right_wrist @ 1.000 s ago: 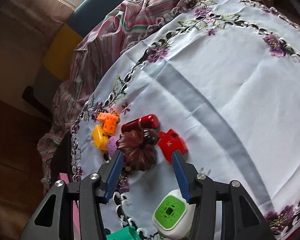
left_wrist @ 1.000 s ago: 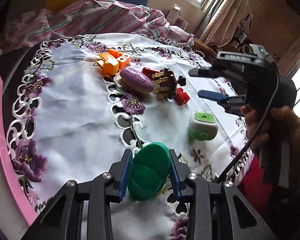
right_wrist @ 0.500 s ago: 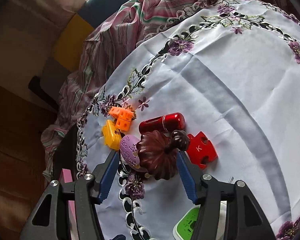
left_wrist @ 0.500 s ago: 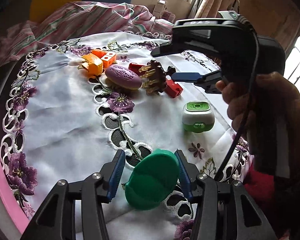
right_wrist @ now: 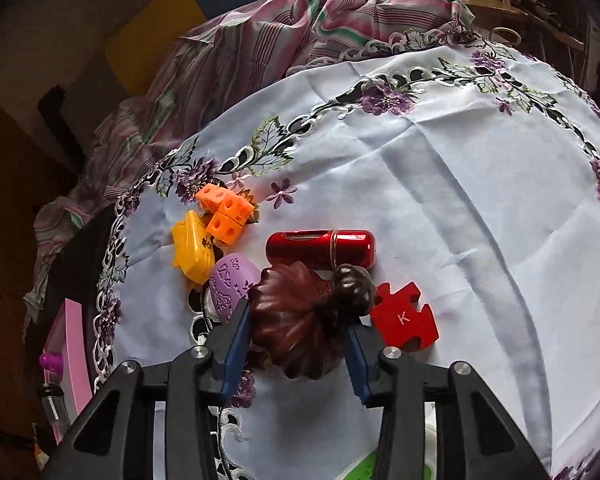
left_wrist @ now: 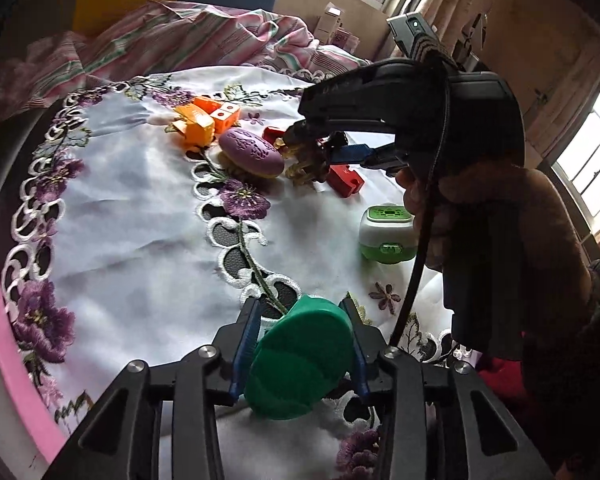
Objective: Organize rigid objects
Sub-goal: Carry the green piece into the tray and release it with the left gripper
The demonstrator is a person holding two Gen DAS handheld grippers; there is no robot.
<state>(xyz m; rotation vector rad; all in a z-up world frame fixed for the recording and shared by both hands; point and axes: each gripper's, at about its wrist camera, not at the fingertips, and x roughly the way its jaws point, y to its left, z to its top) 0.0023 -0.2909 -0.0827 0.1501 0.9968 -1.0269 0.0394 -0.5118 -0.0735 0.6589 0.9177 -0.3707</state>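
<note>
Closely packed around the brown brush sit a purple egg, red tube and red puzzle piece; the right gripper straddles the brush, jaws narrow, handle pointing away. The left gripper clamps a green brush.

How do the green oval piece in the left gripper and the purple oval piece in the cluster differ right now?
The green oval piece is plain with shallow ridges; the purple oval piece carries an embossed pattern. The green one sits between the left gripper fingers at the near cloth edge, apart from the others; the purple one lies ungripped in the far cluster, beside the brown comb-like piece. Both are rounded ovals.
</note>
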